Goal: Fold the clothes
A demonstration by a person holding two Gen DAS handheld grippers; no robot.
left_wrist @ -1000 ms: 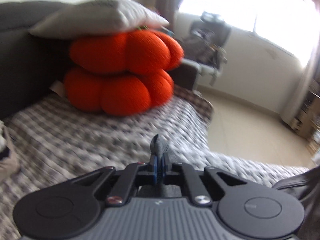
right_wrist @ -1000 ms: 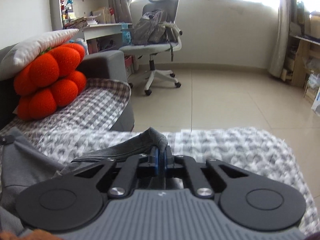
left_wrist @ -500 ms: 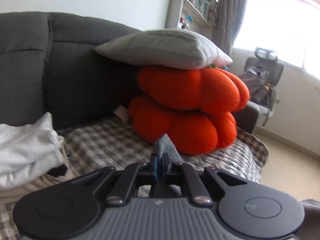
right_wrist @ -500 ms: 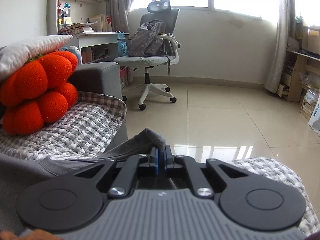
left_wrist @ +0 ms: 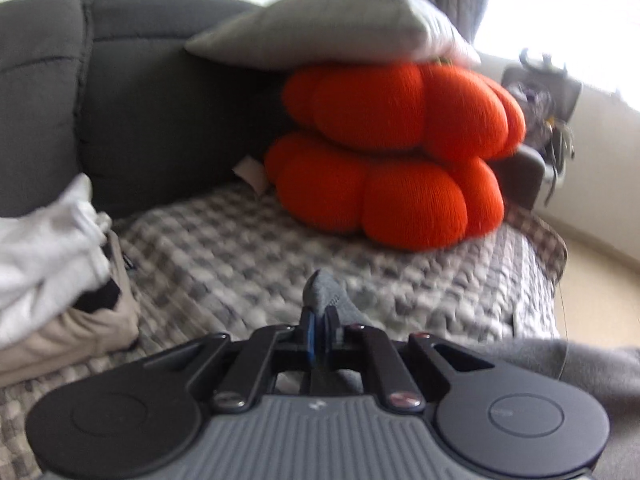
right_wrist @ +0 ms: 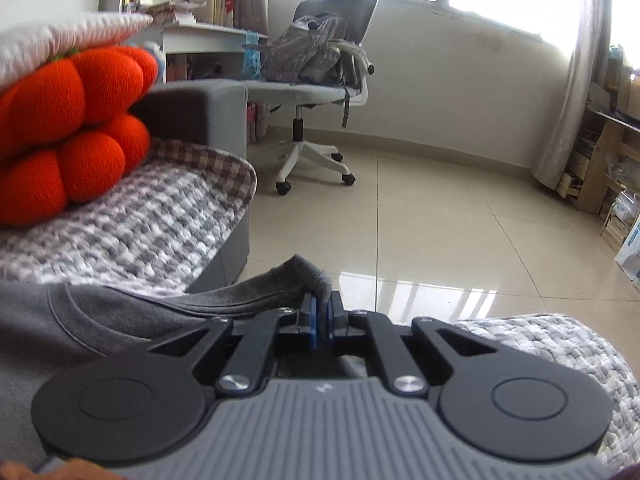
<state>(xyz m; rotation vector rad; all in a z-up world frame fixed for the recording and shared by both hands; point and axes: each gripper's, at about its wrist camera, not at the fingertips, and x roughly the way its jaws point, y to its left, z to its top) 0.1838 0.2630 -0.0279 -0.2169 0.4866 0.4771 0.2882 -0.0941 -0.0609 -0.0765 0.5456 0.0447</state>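
Left gripper (left_wrist: 319, 326) clamped on grey garment (left_wrist: 326, 294) corner; right gripper (right_wrist: 320, 322) pinching same garment's edge, above checked sofa cover (right_wrist: 132, 220); orange cushions (left_wrist: 392, 160) behind.

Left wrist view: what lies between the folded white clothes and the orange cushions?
Only bare checked sofa cover separates the white clothes from the orange cushions, in the left wrist view.
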